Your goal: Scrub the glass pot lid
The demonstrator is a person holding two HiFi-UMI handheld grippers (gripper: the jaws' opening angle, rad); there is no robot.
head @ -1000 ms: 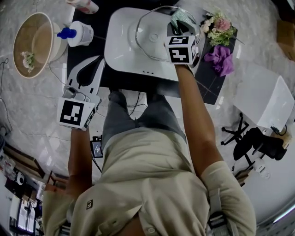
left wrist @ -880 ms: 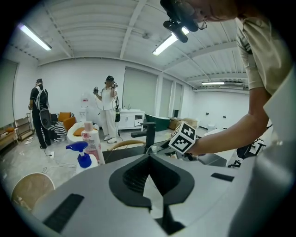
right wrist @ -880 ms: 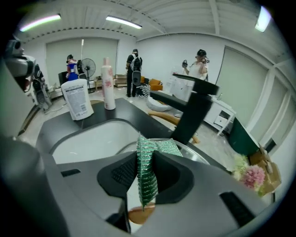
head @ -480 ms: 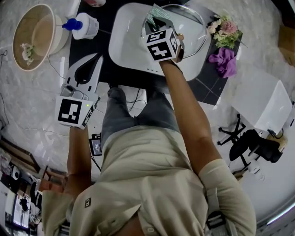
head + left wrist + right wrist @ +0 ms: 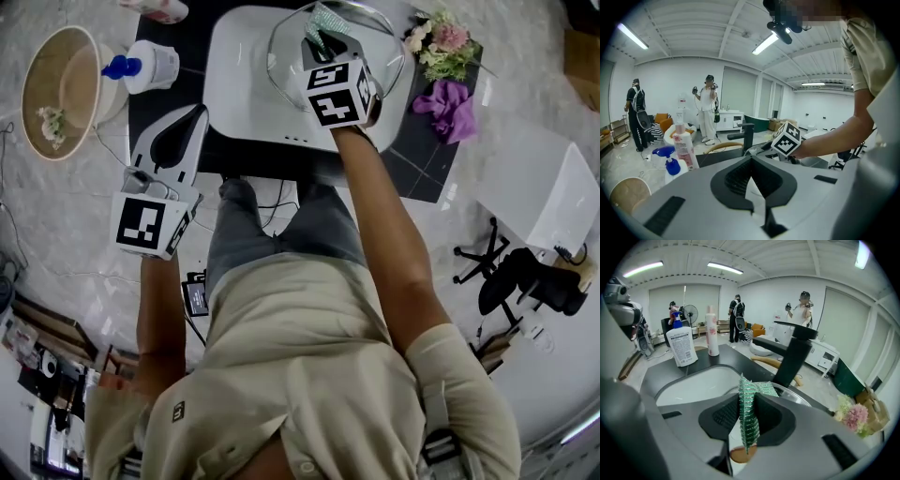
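A bright white room with a pale marbled floor holds a dark counter (image 5: 427, 164) with a white sink (image 5: 239, 89) set in it. The person stands at its near edge. The left arm is bent and held low short of the counter. The left gripper (image 5: 195, 117) points at the counter's edge, jaws together with nothing between them. The right arm reaches straight out over the sink. The right gripper (image 5: 323, 39) has its jaws clamped on a green scrub cloth (image 5: 749, 418), which stands up between the pads. Just under and beyond those jaws lies the glass pot lid (image 5: 377, 45) in the sink, the cloth's tip over its glass. Past the lid rises a black faucet (image 5: 793, 357). To the jaws' left stand a blue-pump bottle (image 5: 145, 66) and a pink bottle (image 5: 712, 336). To their right lie flowers (image 5: 441, 47) and a purple cloth (image 5: 448, 101). Other people stand far back in the room.
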